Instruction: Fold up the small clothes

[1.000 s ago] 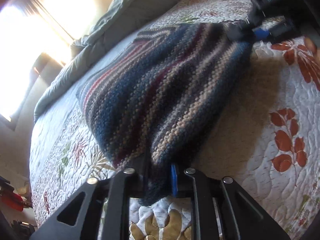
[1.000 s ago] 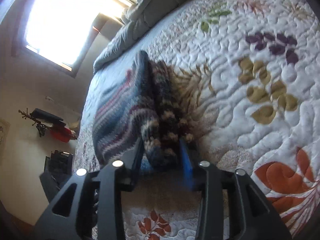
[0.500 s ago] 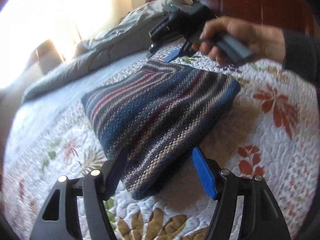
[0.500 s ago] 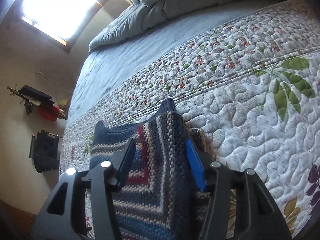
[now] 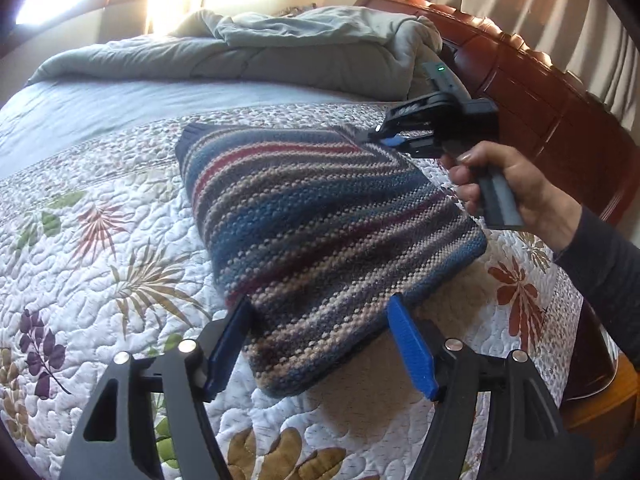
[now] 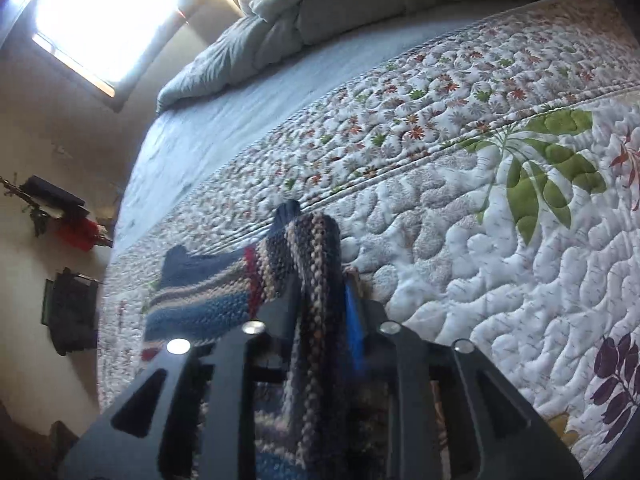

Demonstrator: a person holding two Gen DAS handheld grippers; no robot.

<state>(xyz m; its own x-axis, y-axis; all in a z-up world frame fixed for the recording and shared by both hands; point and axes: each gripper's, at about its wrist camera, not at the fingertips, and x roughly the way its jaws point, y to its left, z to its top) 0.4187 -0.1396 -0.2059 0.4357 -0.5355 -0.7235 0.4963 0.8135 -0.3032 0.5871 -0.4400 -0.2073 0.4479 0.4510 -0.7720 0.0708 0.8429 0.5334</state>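
Note:
A striped knitted garment [image 5: 320, 232] in blue, red, grey and beige lies folded on the quilted bedspread [image 5: 100, 264]. My left gripper [image 5: 320, 316] is open, its blue pads on either side of the garment's near corner, not clamping it. My right gripper [image 5: 382, 140] is shut on the garment's far corner, held by a hand [image 5: 504, 188]. In the right wrist view the gripper [image 6: 320, 280] pinches a thick fold of the garment [image 6: 316, 252], the rest trailing to the left.
A rumpled grey duvet [image 5: 260, 56] lies at the head of the bed. A dark red wooden headboard [image 5: 532, 92] runs along the right. A bright window [image 6: 100, 20] lights the room. Dark items [image 6: 72, 312] stand by the far wall.
My left gripper has let go of the near corner, opened and pulled back. My right gripper opened half a second ago and has shut again on the far corner.

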